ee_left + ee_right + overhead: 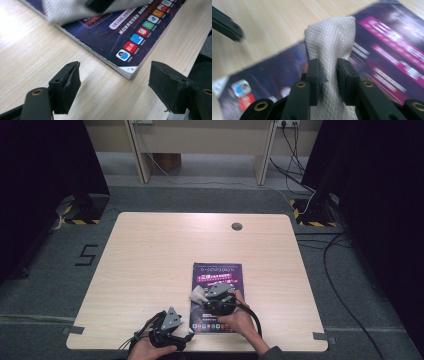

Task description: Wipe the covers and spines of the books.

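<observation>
Right hand-held gripper is clenched on a white, quilted-texture cloth; the black jaws pinch its bunched middle, w/ the rest fanning out past the tips. In the high view the same right hand-held gripper sits over a dark purple, glossy magazine w/ pink and white print, cloth poking out toward the left at the magazine's left edge. Cloth hangs just above or on the cover; can't tell if it touches.

Magazine lies flat on the light wood counter, near-centre, a bit right of the middle, long side running near-to-far. Its near end reaches close to the counter's near edge.

Left hand-held gripper rests at the near edge, left of the magazine's near-left corner. In its own view the left hand-held gripper is released: jaws stand wide apart, nothing between them but bare counter. Magazine corner, w/ a row of coloured app-style icons, lies just beyond the tips, apart from both jaws. The cloth shows blurred at the top of that view, over the cover.
</observation>
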Motion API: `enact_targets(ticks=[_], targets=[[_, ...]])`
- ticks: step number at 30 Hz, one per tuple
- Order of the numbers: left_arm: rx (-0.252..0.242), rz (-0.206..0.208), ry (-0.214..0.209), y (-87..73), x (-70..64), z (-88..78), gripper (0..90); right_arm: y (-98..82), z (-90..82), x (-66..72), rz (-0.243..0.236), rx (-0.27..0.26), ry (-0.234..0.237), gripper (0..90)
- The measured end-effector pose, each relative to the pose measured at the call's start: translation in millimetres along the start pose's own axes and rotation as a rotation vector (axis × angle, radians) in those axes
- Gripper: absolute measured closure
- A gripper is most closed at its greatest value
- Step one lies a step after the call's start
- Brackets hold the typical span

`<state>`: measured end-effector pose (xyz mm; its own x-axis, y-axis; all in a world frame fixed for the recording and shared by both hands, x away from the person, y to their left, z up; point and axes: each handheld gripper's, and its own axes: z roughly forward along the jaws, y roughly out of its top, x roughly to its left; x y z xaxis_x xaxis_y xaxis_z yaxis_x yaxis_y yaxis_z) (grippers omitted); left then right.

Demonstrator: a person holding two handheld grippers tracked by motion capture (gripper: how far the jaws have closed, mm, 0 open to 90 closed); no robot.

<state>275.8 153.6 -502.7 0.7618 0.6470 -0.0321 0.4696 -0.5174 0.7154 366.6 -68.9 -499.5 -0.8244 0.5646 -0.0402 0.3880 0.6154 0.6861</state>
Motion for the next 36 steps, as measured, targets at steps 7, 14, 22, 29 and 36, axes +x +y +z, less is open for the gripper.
enact_targets(ticks=[7,14,22,29,36], targets=[[-0.004,-0.017,-0.002,-1.7,2.9,-4.0,22.5,-34.0,-31.0,-49.1,0.132,0.008,-0.142,73.2],[-0.013,-0.039,0.014,-0.5,7.7,-5.7,20.0,-41.4,-37.9,-62.4,0.169,0.010,-0.186,73.1],[-0.026,-0.074,0.057,-0.6,19.2,-10.1,17.5,-36.9,-33.4,-51.6,0.141,0.007,-0.174,73.0],[-0.038,-0.100,0.088,-1.4,28.5,-13.9,17.5,-21.9,-19.2,-19.6,0.076,-0.005,-0.087,72.5],[-0.038,-0.103,0.094,-1.5,28.9,-14.7,17.5,-7.7,-7.0,22.0,-0.013,-0.010,0.009,72.2]])
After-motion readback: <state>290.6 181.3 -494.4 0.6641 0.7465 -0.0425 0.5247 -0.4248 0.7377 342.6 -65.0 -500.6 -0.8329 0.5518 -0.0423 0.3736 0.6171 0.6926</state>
